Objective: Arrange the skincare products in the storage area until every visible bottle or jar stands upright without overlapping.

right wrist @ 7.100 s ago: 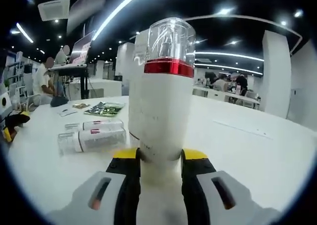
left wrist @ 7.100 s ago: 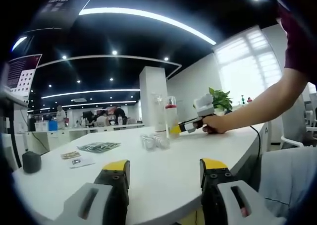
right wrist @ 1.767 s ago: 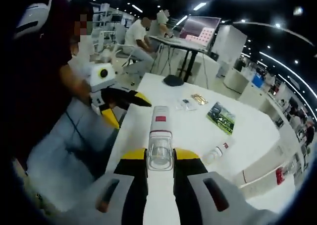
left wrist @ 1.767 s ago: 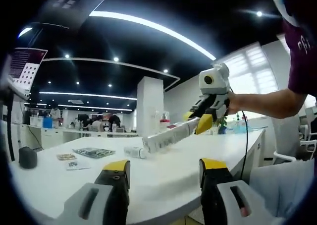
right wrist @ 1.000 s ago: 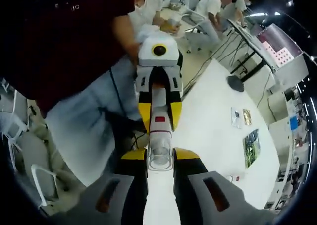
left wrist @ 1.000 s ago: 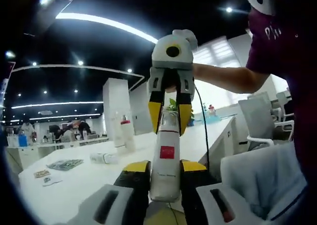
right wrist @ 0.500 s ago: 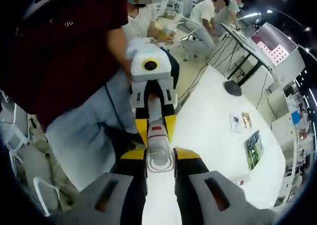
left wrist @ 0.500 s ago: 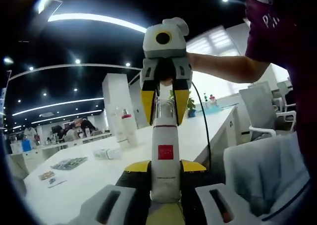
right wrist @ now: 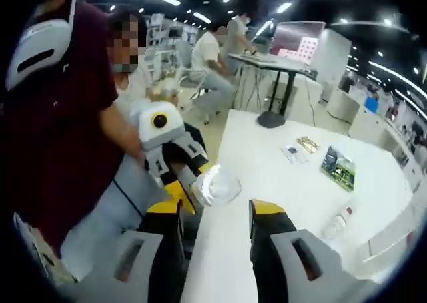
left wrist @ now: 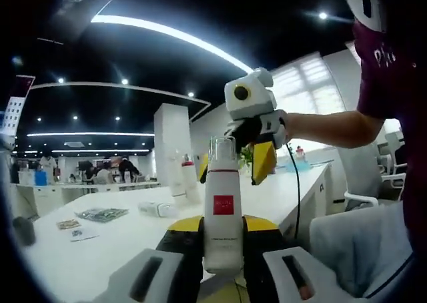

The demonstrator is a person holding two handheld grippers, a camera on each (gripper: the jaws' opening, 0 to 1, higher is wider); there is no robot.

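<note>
A white bottle (left wrist: 222, 213) with a red square label and a clear cap stands up between the jaws of my left gripper (left wrist: 222, 228), which is shut on its lower body. In the right gripper view the same bottle's clear cap (right wrist: 215, 185) points at the camera, held by the left gripper (right wrist: 179, 183). My right gripper (right wrist: 215, 213) is open with nothing between its jaws. From the left gripper view it hangs just behind the cap, the right gripper (left wrist: 235, 169) apart from the bottle. Two tall bottles (left wrist: 189, 178) stand on the white table (left wrist: 120, 239); another bottle (left wrist: 157, 209) lies on its side.
A brochure (left wrist: 100, 214), small cards (left wrist: 72, 233) and a dark object (left wrist: 23, 229) lie on the table's left part. The lying bottle (right wrist: 336, 224) is near the table's far edge in the right gripper view. People sit at a desk (right wrist: 280, 66) behind.
My right gripper has let go of the bottle's cap end, opened and drawn back. The left gripper keeps hold of the bottle by its lower body.
</note>
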